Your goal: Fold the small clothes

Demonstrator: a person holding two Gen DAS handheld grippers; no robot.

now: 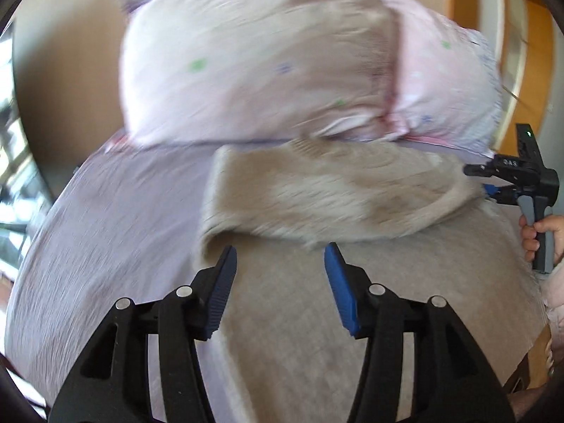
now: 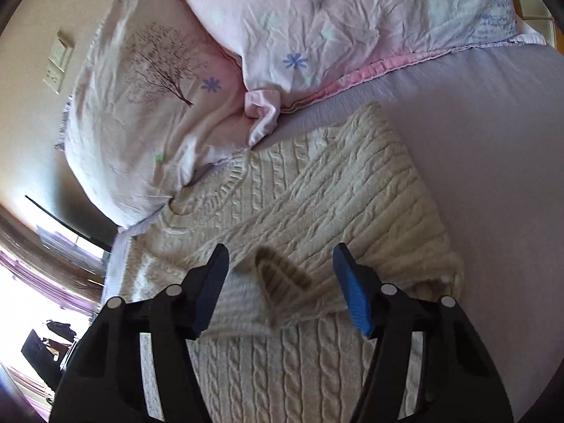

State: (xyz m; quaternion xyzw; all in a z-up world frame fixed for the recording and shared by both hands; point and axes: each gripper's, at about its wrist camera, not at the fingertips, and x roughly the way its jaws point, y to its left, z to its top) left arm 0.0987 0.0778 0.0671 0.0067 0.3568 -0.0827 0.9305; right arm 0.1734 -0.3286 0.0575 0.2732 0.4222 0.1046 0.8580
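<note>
A cream cable-knit sweater point(image 2: 317, 190) lies on a lilac bed sheet point(image 2: 493, 141), with one part folded over its body. In the blurred left wrist view the sweater point(image 1: 317, 194) looks beige, its folded part lying across the far side. My left gripper point(image 1: 280, 275) is open and empty just above the sweater's body. My right gripper point(image 2: 280, 275) is open over a loose ribbed edge point(image 2: 278, 278) lying between its fingers. The right gripper also shows in the left wrist view point(image 1: 476, 179) at the sweater's right edge, held by a hand.
Two pink flowered pillows point(image 2: 148, 105) point(image 2: 352, 17) lie against the sweater's far side. A wall with a switch plate point(image 2: 58, 63) stands behind them. A bright window point(image 2: 21, 282) is at the left. A wooden frame point(image 1: 511, 42) shows at the right.
</note>
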